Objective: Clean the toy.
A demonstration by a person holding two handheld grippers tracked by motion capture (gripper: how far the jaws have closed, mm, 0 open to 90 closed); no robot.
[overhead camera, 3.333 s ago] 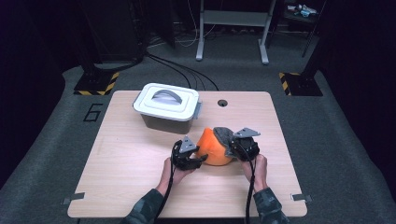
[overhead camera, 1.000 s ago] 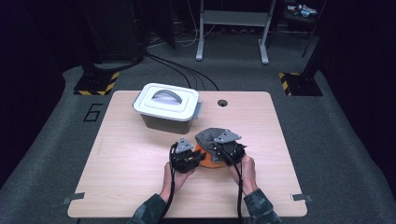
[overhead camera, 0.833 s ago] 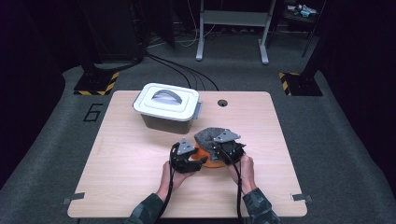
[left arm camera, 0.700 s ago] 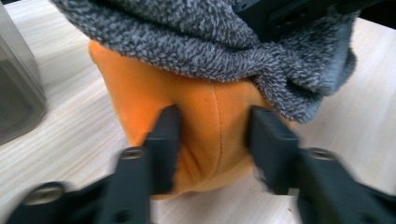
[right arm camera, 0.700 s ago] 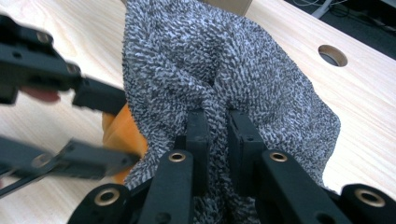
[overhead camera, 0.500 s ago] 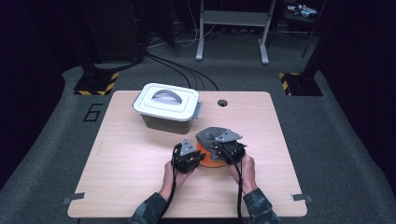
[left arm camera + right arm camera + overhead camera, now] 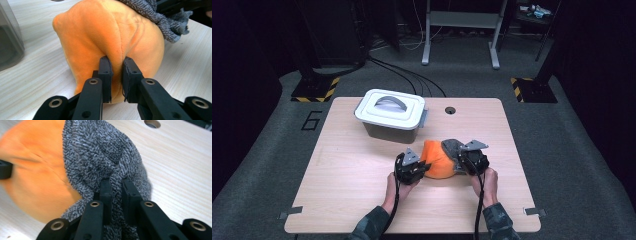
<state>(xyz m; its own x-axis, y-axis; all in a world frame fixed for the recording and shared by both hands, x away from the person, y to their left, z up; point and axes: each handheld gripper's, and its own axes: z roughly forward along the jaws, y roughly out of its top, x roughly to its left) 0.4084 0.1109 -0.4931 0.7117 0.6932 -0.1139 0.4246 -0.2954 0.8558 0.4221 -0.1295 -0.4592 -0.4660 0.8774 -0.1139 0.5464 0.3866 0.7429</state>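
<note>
An orange plush item [image 7: 436, 161] lies on the wooden table [image 7: 357, 195], with a grey terry cloth [image 7: 451, 146] draped against its right side. My left gripper [image 7: 422, 167] meets the plush from the left. In the left gripper view my left gripper [image 7: 117, 72] is shut on a fold of the orange plush [image 7: 110, 30], and the grey cloth [image 7: 160, 15] hangs behind it. My right gripper [image 7: 460, 161] sits at the plush's right. In the right gripper view my right gripper [image 7: 116, 190] is shut on a pinch of the grey cloth [image 7: 100, 152], beside the orange plush [image 7: 32, 170].
A grey bin with a white handled lid [image 7: 391, 114] stands behind and left of the plush. A round cable hole [image 7: 450, 110] sits near the table's far edge. Bare tabletop stretches to the left and along the near edge. The floor around is dark.
My right gripper has shifted to the right and slightly nearer with the grey cloth, uncovering more of the orange plush. My left gripper has stayed in place at the plush.
</note>
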